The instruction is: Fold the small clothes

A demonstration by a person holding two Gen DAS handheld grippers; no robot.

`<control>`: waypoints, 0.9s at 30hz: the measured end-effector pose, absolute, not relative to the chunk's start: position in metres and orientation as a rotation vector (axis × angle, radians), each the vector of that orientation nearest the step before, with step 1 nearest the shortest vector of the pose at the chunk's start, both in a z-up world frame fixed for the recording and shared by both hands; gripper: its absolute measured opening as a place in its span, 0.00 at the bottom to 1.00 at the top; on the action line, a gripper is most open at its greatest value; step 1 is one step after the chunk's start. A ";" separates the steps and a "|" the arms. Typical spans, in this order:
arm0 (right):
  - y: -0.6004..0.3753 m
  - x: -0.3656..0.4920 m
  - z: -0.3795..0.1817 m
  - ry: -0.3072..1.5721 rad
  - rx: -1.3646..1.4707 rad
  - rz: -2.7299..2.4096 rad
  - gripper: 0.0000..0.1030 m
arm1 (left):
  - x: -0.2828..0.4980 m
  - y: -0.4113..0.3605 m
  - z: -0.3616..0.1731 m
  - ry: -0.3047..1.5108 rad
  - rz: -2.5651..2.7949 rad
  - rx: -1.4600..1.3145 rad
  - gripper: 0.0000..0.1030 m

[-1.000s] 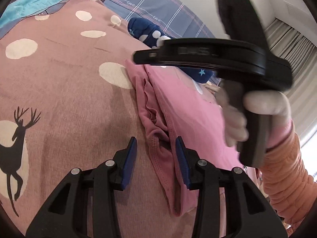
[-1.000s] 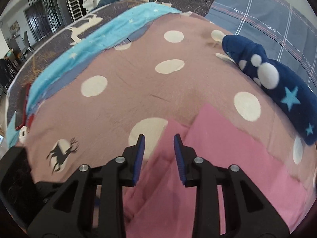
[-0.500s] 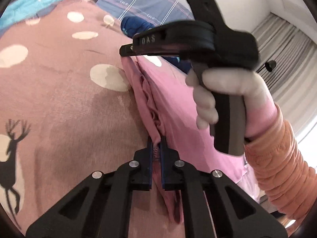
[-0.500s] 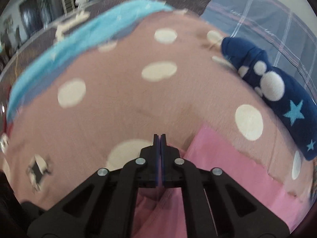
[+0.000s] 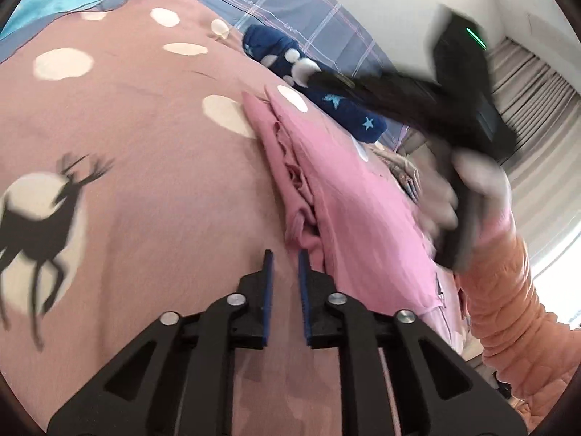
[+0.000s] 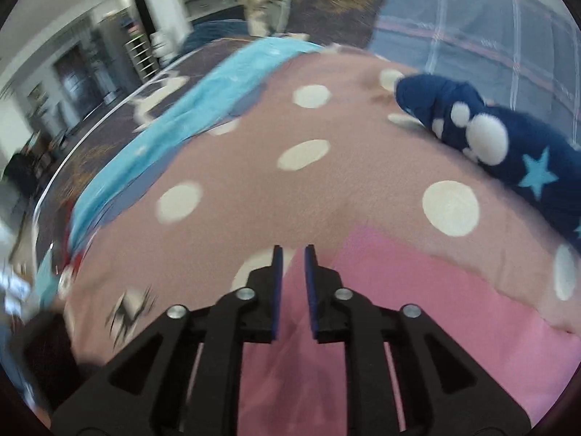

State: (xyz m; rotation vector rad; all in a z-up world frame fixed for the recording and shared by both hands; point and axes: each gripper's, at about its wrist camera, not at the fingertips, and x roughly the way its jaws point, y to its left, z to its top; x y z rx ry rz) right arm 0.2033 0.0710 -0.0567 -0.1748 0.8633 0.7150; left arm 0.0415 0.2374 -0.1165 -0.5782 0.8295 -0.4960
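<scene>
A pink garment [image 5: 348, 196] lies folded on the dusty-pink spotted bedspread [image 5: 138, 138], with a bunched edge along its left side. My left gripper [image 5: 285, 254] is open a little and empty, just short of that bunched edge. The right gripper's body [image 5: 468, 109] hovers blurred over the garment's right side, held by a gloved hand. In the right wrist view my right gripper [image 6: 292, 250] is open a little and empty above the garment's [image 6: 417, 312] near corner.
A navy fleece item with white dots and blue stars [image 5: 319, 87] [image 6: 501, 145] lies beyond the pink garment. A grey-blue checked sheet [image 5: 290, 11] and a turquoise cloth [image 6: 203, 109] lie further back. Curtains [image 5: 537, 116] hang at the right.
Both grippers shut on the pink garment's edge half a second ago and have now opened slightly and let go. The left one has drawn back from the bunched edge.
</scene>
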 end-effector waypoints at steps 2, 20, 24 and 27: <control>0.060 0.168 -0.053 0.840 -0.241 0.758 0.26 | 0.031 0.247 -0.115 0.813 -0.472 -0.586 0.22; 0.105 -0.023 -0.150 0.480 -0.992 0.573 0.03 | 0.019 0.273 -0.107 0.777 -0.303 -0.586 0.26; 0.101 -0.028 -0.153 0.504 -0.962 0.602 0.04 | 0.020 0.282 -0.109 0.773 -0.284 -0.609 0.26; 0.088 -0.029 -0.142 0.501 -0.895 0.659 0.09 | 0.025 0.279 -0.105 0.777 -0.293 -0.589 0.27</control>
